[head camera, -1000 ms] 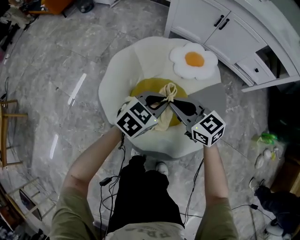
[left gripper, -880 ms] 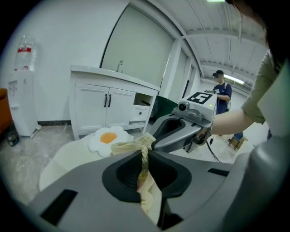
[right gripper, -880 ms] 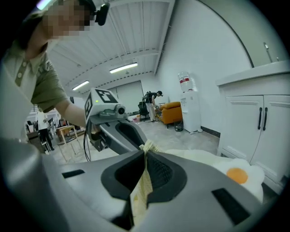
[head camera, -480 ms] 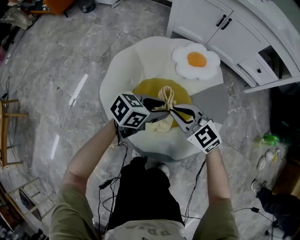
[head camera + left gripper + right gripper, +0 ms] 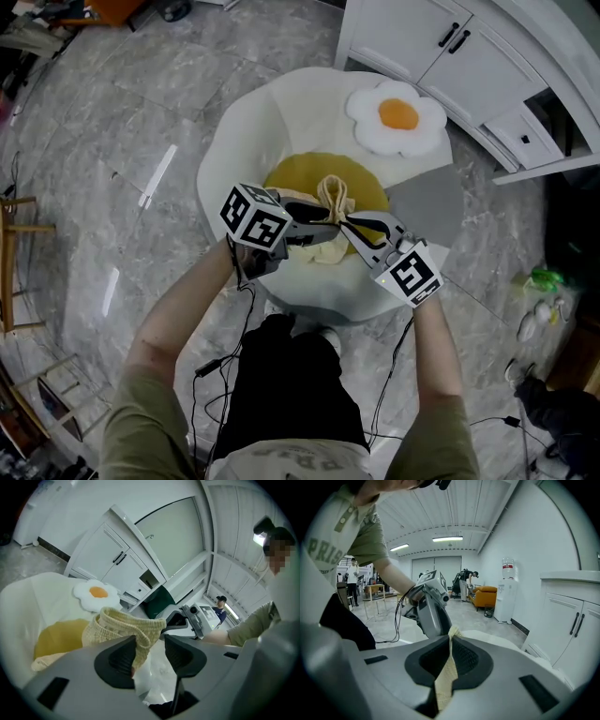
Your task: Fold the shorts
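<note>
The cream knitted shorts (image 5: pixel 331 195) hang bunched over the yellow centre (image 5: pixel 291 174) of a white egg-shaped cushion (image 5: pixel 248 141). My left gripper (image 5: pixel 319 217) comes in from the left. In the left gripper view its jaws (image 5: pixel 151 651) are opening; the knit fabric (image 5: pixel 123 624) drapes over the left pad while the right pad stands apart from it. My right gripper (image 5: pixel 347 225) meets it from the right. It is shut (image 5: pixel 450 651) on a thin strip of the shorts (image 5: pixel 446 677), which runs down between its pads.
A small fried-egg pillow (image 5: pixel 397 116) lies at the cushion's far right. White cabinets (image 5: pixel 441 47) stand beyond it. Cables (image 5: pixel 220 361) trail over the marble floor by the person's legs. A wooden chair (image 5: pixel 13 262) stands at the left edge.
Both grippers have sunk toward the cushion with the shorts. The left gripper has rolled, its marker cube turned, and its jaws have opened off the fabric. The right stays shut.
</note>
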`<state>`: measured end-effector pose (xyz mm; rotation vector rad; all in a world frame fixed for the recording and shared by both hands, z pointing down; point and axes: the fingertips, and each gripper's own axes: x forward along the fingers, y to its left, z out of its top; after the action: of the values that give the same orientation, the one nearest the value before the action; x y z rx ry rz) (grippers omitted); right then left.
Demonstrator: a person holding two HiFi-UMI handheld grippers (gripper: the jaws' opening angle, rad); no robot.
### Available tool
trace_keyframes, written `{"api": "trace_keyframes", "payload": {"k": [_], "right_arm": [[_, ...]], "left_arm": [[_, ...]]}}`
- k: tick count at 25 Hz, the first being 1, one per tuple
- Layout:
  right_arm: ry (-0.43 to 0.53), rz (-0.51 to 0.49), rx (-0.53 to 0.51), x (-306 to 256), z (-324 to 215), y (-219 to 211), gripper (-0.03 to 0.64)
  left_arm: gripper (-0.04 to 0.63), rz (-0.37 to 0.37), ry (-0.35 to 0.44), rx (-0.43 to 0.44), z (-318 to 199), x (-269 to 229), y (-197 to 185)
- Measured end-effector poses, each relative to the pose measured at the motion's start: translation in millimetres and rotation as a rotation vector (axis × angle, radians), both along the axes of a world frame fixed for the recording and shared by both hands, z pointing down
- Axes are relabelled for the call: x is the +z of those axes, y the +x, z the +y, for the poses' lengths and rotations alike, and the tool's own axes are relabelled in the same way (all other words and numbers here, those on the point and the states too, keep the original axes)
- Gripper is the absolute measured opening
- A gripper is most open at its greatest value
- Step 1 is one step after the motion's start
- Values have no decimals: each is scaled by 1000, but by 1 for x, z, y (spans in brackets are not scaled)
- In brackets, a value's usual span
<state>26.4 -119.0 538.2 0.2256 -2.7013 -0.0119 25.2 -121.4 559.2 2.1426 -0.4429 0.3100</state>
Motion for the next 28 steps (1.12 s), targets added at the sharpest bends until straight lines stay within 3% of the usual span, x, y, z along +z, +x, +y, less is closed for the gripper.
{"api": "trace_keyframes", "payload": {"k": [4,9,14,17,21,25,28], "right_arm": [[23,84,-53,23,9,4,35],[52,121,-81,37,21,1,35],[17,118,-53,50,18,6,35],[3,120,-34,56,15,13,35],[-44,84,37,64,3,25,35],[-50,14,85,56,-18,37,35],[-25,5,70,52,-25,45,35]], "left_arm": [[261,78,-61,-9,3,6,-1],[261,17,-53,-9,-3,16,3],[268,-6,-55,-92,-3,20,-19],[275,-105,-70,-120,9,45,-47],[276,-298,-127,-141,35,111,-86],[298,-542,2,-17,48,164,-91],[307,-551,44,-2,42,193,-73]]}}
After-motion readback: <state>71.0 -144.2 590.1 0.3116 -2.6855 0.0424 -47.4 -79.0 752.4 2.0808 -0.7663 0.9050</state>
